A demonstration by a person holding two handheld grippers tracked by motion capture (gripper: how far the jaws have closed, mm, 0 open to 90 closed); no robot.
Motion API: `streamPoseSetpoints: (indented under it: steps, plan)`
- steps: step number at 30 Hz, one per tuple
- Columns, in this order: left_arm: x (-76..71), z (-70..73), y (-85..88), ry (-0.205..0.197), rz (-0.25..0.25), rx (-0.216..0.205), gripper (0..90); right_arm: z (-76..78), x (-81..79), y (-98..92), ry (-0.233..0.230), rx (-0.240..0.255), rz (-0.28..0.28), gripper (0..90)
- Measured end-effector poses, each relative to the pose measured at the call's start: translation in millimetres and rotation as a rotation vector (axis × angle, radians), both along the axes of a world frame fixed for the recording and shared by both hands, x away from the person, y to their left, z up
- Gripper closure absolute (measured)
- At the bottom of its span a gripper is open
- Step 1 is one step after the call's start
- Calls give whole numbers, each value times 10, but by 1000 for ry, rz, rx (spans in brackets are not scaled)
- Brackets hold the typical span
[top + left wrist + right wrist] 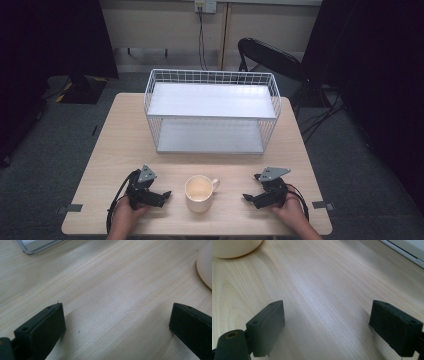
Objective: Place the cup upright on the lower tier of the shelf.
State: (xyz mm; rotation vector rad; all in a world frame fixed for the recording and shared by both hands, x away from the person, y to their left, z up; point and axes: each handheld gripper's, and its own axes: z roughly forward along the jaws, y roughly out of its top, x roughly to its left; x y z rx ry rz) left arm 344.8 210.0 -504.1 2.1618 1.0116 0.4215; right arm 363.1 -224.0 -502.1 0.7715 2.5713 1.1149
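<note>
Mug (pixel 200 193) stands upright on table (pixel 110 150), between left hand-held gripper (pixel 161 196) and right hand-held gripper (pixel 248 198); both spread, empty. Judged: nothing begun. Next calls for a grasp, perhaps toward rack (pixel 212 100).

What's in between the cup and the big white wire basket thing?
Nothing. In the high view, only bare wooden table lies between the cream mug and the white wire rack.

Cream mug (pixel 199 192), white wire rack (pixel 212 110), pale woodgrain table (pixel 115 145)
</note>
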Motion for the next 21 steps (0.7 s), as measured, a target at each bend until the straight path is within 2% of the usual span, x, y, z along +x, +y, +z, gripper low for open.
streamPoseSetpoints:
  steps: [5, 9, 10, 13, 14, 16, 19, 21]
  plan:
    - [-7, 0, -5, 1, 10, 0, 0, 0, -4, 0, 0, 0, -4, 121]
    - [-9, 9, -26, 7, 40, 1, 5, 0, -7, 0, 1, 0, -7, 121]
    - [-6, 31, -36, 16, 62, 8, 29, 0, -7, 0, 1, 0, -7, 121]
    - [-15, 53, -35, 20, 71, 9, 126, 0, -7, 0, 1, 0, -7, 121]
    - [-21, 66, -30, 20, 72, 7, 126, 0, -7, 0, 1, 0, -7, 122]
    - [-20, 103, -31, 48, 87, 26, 192, 0, -7, 0, 1, 0, -7, 121]
    - [-18, 120, -40, 64, 87, 32, 195, 1, -7, 0, 1, 0, -7, 122]
    - [-13, 150, -53, 95, 75, 14, 230, 1, -7, 0, 1, 1, -7, 122]
